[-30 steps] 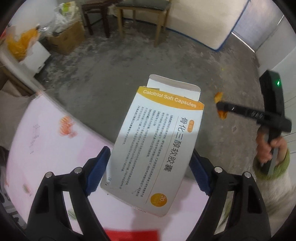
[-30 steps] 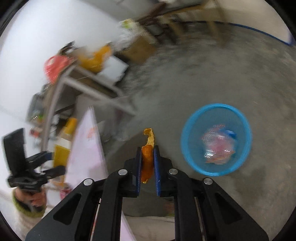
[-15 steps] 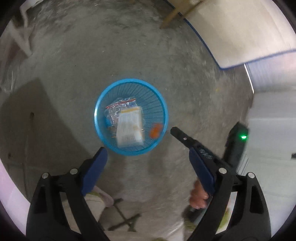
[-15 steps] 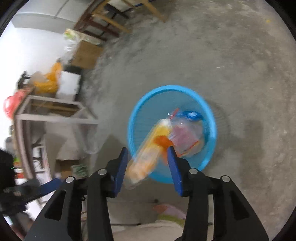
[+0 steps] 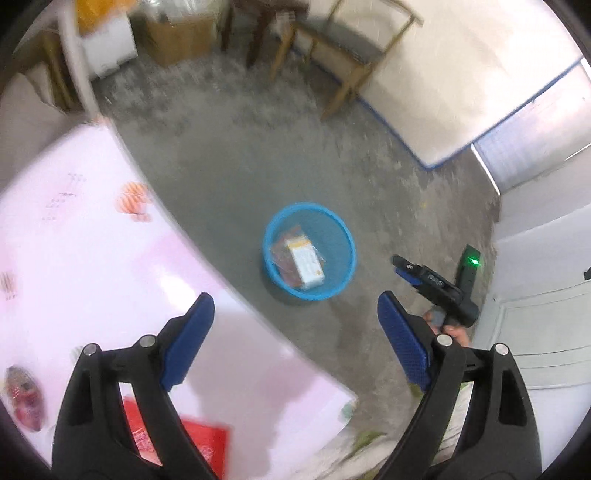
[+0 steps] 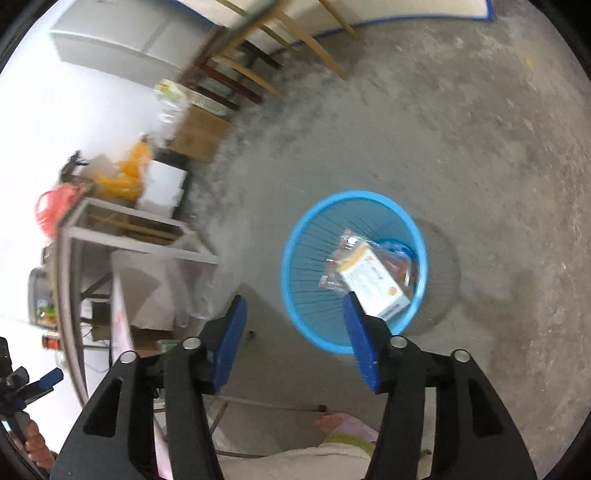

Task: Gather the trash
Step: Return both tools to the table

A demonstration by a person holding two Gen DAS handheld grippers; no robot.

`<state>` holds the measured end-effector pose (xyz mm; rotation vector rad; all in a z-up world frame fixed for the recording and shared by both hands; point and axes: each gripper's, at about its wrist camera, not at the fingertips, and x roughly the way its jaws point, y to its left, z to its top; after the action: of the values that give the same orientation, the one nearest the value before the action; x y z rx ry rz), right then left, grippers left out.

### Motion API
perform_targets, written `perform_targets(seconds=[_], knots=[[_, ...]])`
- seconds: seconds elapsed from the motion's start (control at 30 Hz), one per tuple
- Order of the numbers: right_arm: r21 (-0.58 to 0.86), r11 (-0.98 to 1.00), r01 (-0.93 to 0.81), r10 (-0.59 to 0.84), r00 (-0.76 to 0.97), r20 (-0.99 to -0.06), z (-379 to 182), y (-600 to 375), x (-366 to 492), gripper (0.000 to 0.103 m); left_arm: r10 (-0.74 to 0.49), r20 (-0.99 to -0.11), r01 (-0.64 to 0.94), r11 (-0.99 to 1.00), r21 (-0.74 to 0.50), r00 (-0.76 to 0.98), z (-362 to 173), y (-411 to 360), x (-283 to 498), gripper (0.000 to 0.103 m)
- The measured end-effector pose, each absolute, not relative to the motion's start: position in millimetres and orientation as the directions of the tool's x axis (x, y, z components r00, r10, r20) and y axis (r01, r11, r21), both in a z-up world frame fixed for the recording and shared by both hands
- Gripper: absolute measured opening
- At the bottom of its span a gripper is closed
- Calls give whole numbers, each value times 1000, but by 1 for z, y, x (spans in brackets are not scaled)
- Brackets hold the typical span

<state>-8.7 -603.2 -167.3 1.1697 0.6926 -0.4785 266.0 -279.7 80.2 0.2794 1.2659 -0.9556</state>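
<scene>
A blue mesh trash basket [image 5: 334, 225] stands on the concrete floor; it also shows in the right wrist view [image 6: 295, 258]. Inside lie a white and orange capsule box [image 5: 306, 260], also seen in the right wrist view [image 6: 373, 284], and clear plastic wrappers [image 6: 340, 266]. My left gripper [image 5: 295, 328] is open and empty, above the table edge. My right gripper [image 6: 295, 339] is open and empty, above and just left of the basket; it shows from outside in the left wrist view [image 5: 424, 277].
A pink tablecloth table [image 5: 74, 240] fills the left, with a red item [image 5: 199, 443] at its near edge. Wooden chairs [image 5: 332, 48], a cardboard box [image 5: 173, 33] and a white mattress [image 5: 461, 74] stand far off. A metal shelf [image 6: 110, 236] with bags stands left.
Both grippers let go: the capsule box and the orange peel dropped into the basket. Both cameras have since pulled back and up from the basket, the left swinging back over the table.
</scene>
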Motion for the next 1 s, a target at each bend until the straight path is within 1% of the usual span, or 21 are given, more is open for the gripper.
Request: perform_targets(seconds=[0.07,0.17,0.3,0.37,0.4,0.53,0.63,0.7,0.77,0.83,1.0], knots=[[668,377,642,3,720,-693,-146,-587,-10,56,-487,-870,732,620,-282,77,112,-228,263,86],[670,461,582,31,744,-667,-115,-558,-2,56,-506,-828,694,687,-216,243,145,-152,253,86],[684,577,447,134,774,-619,-72,-505,24,57,-490,-760,588,789,-177,427,157,-59,226,86],[707,609,360,223,778,-588,-56,-473,40,58,-467,-745,535,826,-175,477,150,-27,212,86],[722,621,307,291,765,-575,-49,-449,50,58,-456,-736,505,844,-179,500,144,-10,204,86],[787,590,180,529,650,-546,-54,-376,68,58,-412,-710,378,900,-218,571,117,54,174,86],[842,518,154,670,539,-510,-71,-330,72,58,-352,-700,281,934,-220,622,96,95,155,86],[883,433,182,740,487,-464,-87,-307,74,58,-339,-696,240,941,-240,633,81,111,146,86],[900,380,215,774,459,-436,-100,-295,75,58,-333,-703,203,943,-265,629,64,125,136,86],[896,363,255,789,428,-441,-111,-281,79,58,-339,-707,180,939,-292,621,52,134,128,86],[916,298,268,810,436,-391,-113,-262,87,58,-410,-692,186,907,-378,594,24,138,120,86]])
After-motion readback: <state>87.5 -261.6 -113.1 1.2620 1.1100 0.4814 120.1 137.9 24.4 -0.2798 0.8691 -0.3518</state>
